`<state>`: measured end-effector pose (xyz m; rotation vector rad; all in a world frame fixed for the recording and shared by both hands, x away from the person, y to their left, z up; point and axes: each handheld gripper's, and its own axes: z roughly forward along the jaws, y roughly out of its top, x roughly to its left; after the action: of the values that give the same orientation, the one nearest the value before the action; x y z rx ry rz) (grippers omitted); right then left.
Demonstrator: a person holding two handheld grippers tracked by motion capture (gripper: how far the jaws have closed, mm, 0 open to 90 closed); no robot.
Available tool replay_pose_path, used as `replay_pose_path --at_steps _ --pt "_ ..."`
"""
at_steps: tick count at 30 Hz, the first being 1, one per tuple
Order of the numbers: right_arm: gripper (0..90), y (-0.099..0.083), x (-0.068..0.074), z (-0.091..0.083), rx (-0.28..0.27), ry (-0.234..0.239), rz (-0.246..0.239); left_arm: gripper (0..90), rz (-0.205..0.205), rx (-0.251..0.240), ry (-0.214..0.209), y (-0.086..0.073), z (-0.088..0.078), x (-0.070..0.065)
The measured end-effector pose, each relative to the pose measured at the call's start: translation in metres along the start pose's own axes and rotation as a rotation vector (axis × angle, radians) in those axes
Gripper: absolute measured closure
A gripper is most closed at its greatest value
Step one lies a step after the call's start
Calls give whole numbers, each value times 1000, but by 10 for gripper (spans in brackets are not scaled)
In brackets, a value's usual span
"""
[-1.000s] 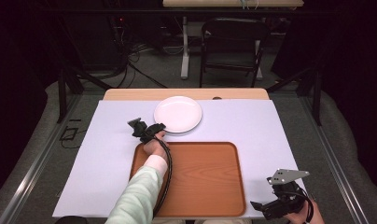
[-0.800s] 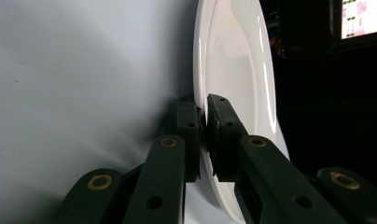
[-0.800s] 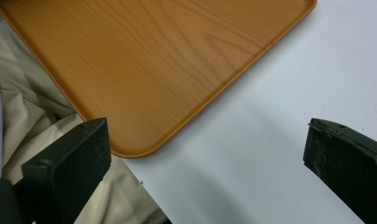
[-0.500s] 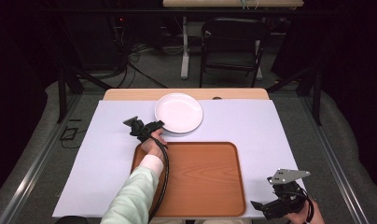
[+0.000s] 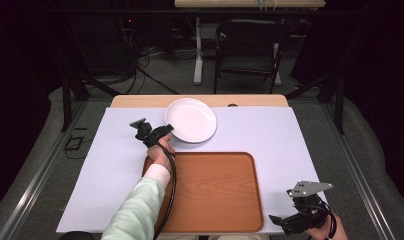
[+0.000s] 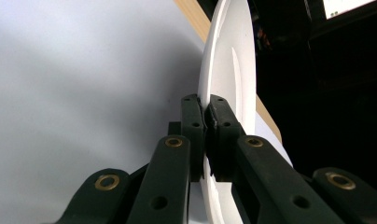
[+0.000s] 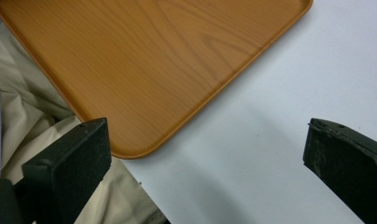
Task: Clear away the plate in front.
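Note:
A white plate [image 5: 192, 119] is at the back of the white-covered table, just beyond a wooden tray [image 5: 215, 190]. My left gripper [image 5: 167, 131] reaches in from the plate's left and is shut on its rim. In the left gripper view both pads pinch the thin edge of the plate [image 6: 228, 60], with the gripper [image 6: 206, 105] clamped tight and a shadow on the sheet beneath. I cannot tell whether the plate's far edge still rests on the table. My right gripper [image 5: 277, 221] sits at the table's front right corner, open, with nothing between the fingers [image 7: 207, 135], next to the tray's corner [image 7: 168, 56].
The white sheet [image 5: 270, 135] covers the table, with a strip of bare wood [image 5: 140, 101] along the back edge. A chair [image 5: 250, 50] and table legs stand behind. The person's sleeve [image 5: 135, 210] crosses the tray's left side.
My left gripper has risen slightly with the plate's rim in its jaws. The right gripper has stayed where it was.

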<state>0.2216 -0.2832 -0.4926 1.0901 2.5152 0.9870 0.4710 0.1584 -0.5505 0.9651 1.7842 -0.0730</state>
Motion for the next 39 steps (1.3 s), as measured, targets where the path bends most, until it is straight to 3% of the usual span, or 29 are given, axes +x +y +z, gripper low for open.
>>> replay_pose_path --at_steps 10,16,23,26,30,39 --pt "5 0 0 0 1 0 3 869 42 8 -13 7 -6 -7" --pt "2 0 0 -1 -2 -4 10 869 108 20 -31 15 -13 -14" --pt "12 0 -1 0 5 -12 11 868 151 18 -44 23 -22 -17" --pt "18 0 -1 -1 5 -19 18 869 207 24 -58 29 -30 -20" --pt "12 0 -1 -1 8 -30 15 869 235 29 -69 33 -39 -21" --pt "0 3 -3 -3 6 -23 63 872 322 60 -105 40 -58 -26"
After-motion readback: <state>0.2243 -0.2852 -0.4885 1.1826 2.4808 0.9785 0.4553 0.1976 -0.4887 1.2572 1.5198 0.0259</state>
